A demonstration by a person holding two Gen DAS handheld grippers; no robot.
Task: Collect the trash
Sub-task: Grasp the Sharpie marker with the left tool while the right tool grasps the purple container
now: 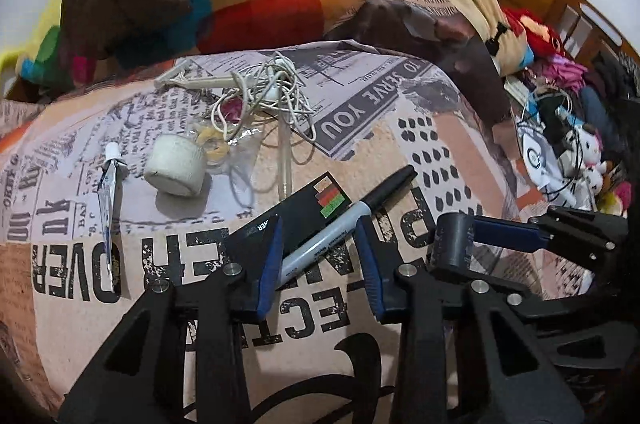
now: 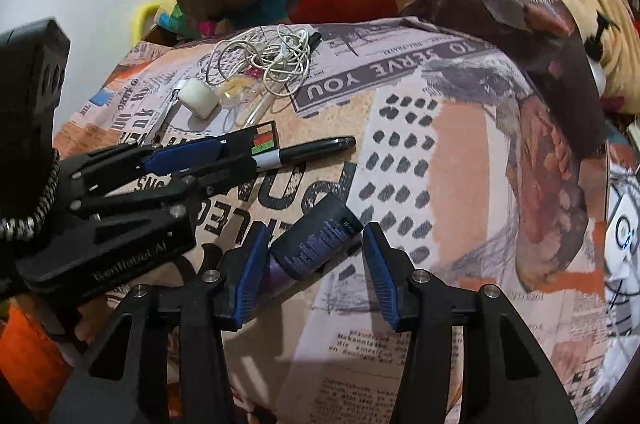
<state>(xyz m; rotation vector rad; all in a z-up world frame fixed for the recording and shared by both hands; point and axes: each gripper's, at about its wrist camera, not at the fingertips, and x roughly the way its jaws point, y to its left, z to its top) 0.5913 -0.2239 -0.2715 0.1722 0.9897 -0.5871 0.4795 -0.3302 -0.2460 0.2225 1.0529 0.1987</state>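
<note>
- Between the left gripper (image 1: 320, 256) pads: permanent marker (image 1: 340, 228), grey barrel lying diagonally across the gap, black cap pointing up and away to the right. Jaws partly open; barrel near the left pad, clear gap to the right pad, so no visible clamp.
- Just beyond the left gripper's left finger: black card (image 1: 296, 207) with colour swatches, partly under the marker.
- Further ahead-left of it: white tape roll (image 1: 176, 163), squeezed tube (image 1: 108, 199), tangled white earphone cable (image 1: 264, 95), all on the newspaper-print bedsheet (image 1: 440, 143).
- Right gripper (image 2: 312, 268): jaws partly open around a dark small tube (image 2: 316, 244); tube against the left pad, gap at the right pad. Can't tell if it is gripped.
- Left gripper sits ahead-left of the right gripper, close by.
</note>
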